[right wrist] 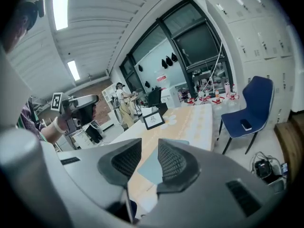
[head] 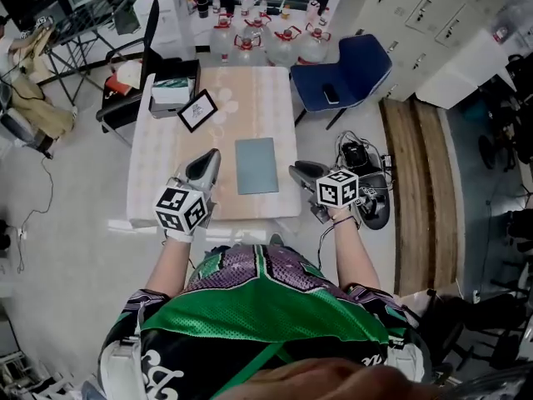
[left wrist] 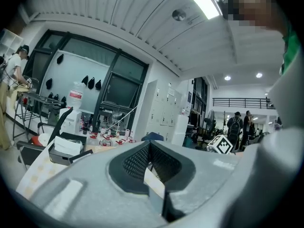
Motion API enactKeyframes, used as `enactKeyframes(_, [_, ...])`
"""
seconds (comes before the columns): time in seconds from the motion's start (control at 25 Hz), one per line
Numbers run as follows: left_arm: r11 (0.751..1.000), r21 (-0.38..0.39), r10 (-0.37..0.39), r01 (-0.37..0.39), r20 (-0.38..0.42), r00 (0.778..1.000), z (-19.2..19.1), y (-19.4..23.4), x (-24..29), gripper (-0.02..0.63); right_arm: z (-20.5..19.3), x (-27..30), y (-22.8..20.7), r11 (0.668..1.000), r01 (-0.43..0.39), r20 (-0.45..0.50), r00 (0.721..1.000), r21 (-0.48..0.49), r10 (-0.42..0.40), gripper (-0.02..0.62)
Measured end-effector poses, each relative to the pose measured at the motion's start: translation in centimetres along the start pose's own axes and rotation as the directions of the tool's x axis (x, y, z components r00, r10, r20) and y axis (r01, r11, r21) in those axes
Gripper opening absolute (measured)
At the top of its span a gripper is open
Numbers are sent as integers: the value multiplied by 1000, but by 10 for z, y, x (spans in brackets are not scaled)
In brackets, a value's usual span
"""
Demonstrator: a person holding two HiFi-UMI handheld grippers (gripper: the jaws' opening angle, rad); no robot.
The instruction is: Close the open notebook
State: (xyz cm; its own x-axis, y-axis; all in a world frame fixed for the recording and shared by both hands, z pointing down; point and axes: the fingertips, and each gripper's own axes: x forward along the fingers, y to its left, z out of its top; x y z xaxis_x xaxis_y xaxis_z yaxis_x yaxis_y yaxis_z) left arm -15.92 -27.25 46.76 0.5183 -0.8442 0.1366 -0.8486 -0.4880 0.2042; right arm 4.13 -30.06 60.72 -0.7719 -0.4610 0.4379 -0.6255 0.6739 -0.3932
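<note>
Two grippers hover at the near end of the desk (head: 250, 98) in the head view. Your left gripper (head: 213, 154) and right gripper (head: 293, 170) sit on either side of a grey-blue notebook (head: 256, 165). The notebook lies closed and flat on the desk's near half, touched by neither. A small framed card (head: 197, 110) stands farther back. In the left gripper view, your jaws meet at the tips with nothing between them. In the right gripper view, your jaws stand apart and empty, and the notebook shows through the gap, on the desk beyond.
</note>
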Motion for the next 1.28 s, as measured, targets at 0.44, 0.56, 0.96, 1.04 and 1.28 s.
enactKeyframes(0.44, [996,52,-68,68,-6,998,7,15,1,17,24,-37,-6,975,222,157,963,3,-220,106])
enactKeyframes(0.56, [994,73,-84,85,-8,996,10,13,4,17,38,-39,0,965,261,202,945,16,-259,104])
enactKeyframes(0.96, [987,75,-144,142,25,989,31,4,-1,16,82,-60,40,943,331,320,891,27,-322,100])
enactKeyframes(1.04, [987,78,-144,141,32,989,36,5,-2,17,90,-65,50,942,334,331,889,5,-317,100])
enactKeyframes(1.28, [993,73,-100,95,63,993,48,13,-1,17,126,-84,61,924,368,378,874,-106,-305,94])
